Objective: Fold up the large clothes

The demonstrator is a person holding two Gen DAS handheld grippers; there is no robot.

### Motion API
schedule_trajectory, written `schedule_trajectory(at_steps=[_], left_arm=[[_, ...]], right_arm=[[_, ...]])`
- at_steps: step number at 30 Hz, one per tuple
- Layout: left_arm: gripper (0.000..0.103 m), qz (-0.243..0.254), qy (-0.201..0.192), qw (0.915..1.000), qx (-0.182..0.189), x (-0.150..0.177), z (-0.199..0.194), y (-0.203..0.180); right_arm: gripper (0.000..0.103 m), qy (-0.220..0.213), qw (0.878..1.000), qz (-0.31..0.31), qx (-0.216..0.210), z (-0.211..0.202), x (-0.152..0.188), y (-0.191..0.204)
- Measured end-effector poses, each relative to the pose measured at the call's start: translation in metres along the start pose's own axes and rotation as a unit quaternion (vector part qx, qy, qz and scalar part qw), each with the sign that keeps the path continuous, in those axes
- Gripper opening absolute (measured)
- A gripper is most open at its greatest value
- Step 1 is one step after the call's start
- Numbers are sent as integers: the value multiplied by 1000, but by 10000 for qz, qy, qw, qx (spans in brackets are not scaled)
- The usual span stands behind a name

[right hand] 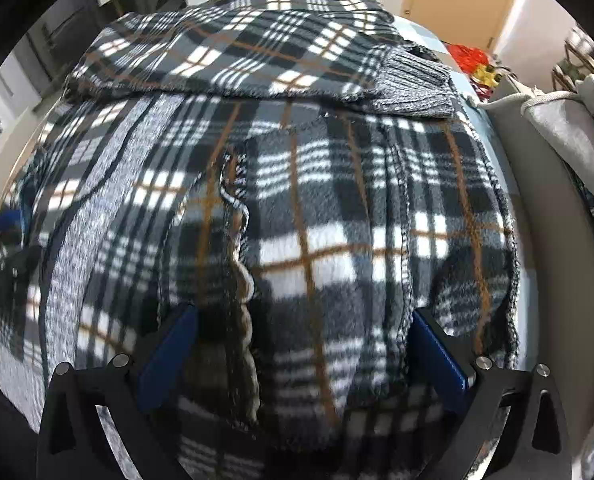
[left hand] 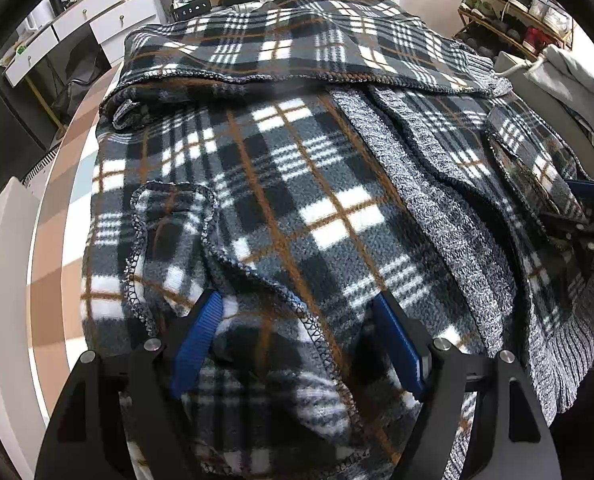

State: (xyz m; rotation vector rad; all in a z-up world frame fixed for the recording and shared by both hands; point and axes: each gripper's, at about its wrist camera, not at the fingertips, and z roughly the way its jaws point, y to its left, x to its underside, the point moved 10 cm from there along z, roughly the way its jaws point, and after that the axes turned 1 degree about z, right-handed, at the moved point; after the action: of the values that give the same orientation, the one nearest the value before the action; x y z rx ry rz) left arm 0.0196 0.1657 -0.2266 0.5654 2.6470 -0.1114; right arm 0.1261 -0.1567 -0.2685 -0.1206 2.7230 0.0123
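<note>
We look steeply down along both tools at a plaid fleece garment [left hand: 297, 184] that covers nearly the whole table [left hand: 57, 240], its knitted grey band [left hand: 429, 208] running from the far fold toward the near edge. The far part is folded back over the body, with a ribbed grey cuff [right hand: 413, 88] lying at the far right corner of the spread.

Our left gripper [left hand: 297, 340] tilts sharply downward over the near edge of the table, jaws spread wide, blue pads [left hand: 197, 336] either side of a rumpled, stitched hem. The cloth bulges up between the fingers, but we cannot tell whether the pads touch it; nothing is pinched.

Our right gripper [right hand: 305, 352] is pitched down just as steeply near the right side of the garment, jaws also standing wide, a wavy hem edge and a bulge of fleece between its blue pads [right hand: 169, 356], not clamped. Each view catches the other tool at its margin, over the garment's middle [left hand: 589, 232].

A grey sweatshirt [right hand: 569, 120] hangs beside the table's right edge.
</note>
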Motion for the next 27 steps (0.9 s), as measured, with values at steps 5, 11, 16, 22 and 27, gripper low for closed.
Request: schedule_trajectory(at_steps=[5, 11, 16, 22, 27], left_arm=[[74, 153, 4, 9998, 99, 5, 0, -10], [74, 415, 149, 9987, 244, 14, -11, -15], [75, 468, 150, 9983, 317, 0, -1, -4], [81, 590, 71, 9978, 299, -3, 1, -3], [87, 556, 229, 9976, 339, 1, 4, -10]], right_arm=[[103, 162, 9996, -187, -109, -6, 27, 0], [103, 314, 9989, -306, -155, -9, 39, 1], [103, 311, 9991, -235, -151, -11, 25, 2], [103, 60, 9991, 11, -411, -27, 10, 9], [103, 148, 9994, -320, -70, -17, 6, 18]])
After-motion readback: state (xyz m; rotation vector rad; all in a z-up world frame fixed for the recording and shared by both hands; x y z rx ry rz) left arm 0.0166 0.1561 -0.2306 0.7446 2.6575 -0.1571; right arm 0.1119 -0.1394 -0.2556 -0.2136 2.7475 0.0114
